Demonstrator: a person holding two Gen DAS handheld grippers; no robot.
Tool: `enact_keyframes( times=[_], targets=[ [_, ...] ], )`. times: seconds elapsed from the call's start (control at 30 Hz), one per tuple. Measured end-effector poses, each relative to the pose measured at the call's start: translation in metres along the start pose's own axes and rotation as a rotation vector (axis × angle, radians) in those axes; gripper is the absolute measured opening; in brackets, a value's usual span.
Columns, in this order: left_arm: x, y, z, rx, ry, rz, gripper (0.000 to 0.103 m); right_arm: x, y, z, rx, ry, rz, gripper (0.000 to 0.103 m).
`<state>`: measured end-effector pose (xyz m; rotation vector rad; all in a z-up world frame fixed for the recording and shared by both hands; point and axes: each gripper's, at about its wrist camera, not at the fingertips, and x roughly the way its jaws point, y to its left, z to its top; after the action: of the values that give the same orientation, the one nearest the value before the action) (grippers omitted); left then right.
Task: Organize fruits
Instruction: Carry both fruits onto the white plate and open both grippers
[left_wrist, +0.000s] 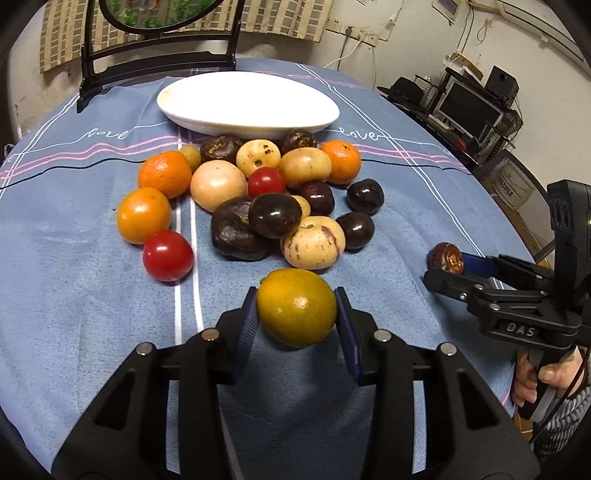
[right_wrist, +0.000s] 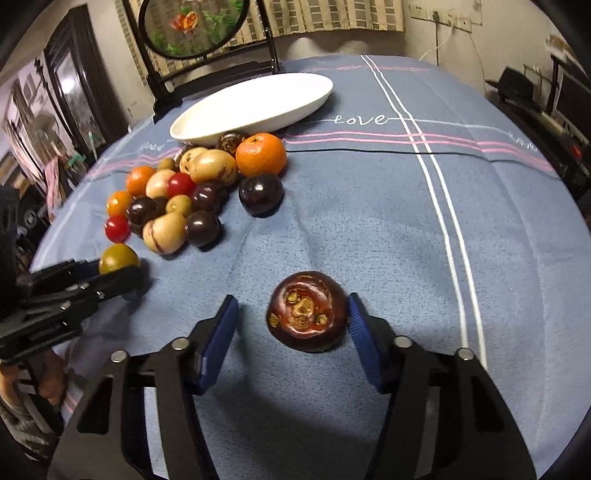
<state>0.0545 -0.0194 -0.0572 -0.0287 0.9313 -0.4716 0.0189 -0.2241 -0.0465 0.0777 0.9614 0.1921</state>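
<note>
Sorting barely begun: white dish (left_wrist: 207, 122) empty, fruit pile (left_wrist: 255, 199) loose on the surface in front of it, left tongs (left_wrist: 297, 308) clamped on a yellow-green citrus (left_wrist: 295, 306), right tongs (right_wrist: 291, 317) part-open around a dark brown fruit (right_wrist: 306, 312), right pad touching, left pad apart.

**A yellow fruit in the gripper**

The left gripper (left_wrist: 297, 319) holds a yellow-green fruit (left_wrist: 296, 307) low in the middle of the frame, with a blue pad pressed on each side. Above it, a pile of fruits (left_wrist: 258, 195) sits on the blue table (left_wrist: 92, 314). A white plate (left_wrist: 247, 103) lies behind the pile. At the right edge, the right gripper (left_wrist: 448, 264) has a dark brown fruit (left_wrist: 446, 257) at its tip.
</note>
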Motion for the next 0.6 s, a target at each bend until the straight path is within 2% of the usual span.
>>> enact_keyframes(
  times=[0.07,0.2,0.3,0.4,0.47,0.6],
  targets=[
    [0.001,-0.002,0.000,0.006,0.005,-0.004,0.041,0.000,0.001,0.001,-0.049,0.012,-0.026,0.044],
    [0.001,-0.003,0.001,0.010,0.003,-0.004,0.041,0.002,0.003,0.003,-0.125,0.035,-0.036,0.044],
    [-0.003,-0.002,0.002,0.005,-0.014,0.000,0.041,-0.001,0.004,0.002,-0.140,0.016,-0.028,0.043],
    [-0.011,-0.001,0.008,0.024,-0.024,0.018,0.041,-0.022,-0.003,0.012,-0.094,-0.044,0.036,0.043],
    [-0.018,0.004,0.022,0.030,-0.045,0.028,0.041,-0.040,-0.006,0.032,-0.068,-0.111,0.074,0.043],
    [-0.031,0.017,0.073,0.035,-0.118,0.086,0.041,-0.052,-0.004,0.083,-0.052,-0.212,0.101,0.043]
  ],
)
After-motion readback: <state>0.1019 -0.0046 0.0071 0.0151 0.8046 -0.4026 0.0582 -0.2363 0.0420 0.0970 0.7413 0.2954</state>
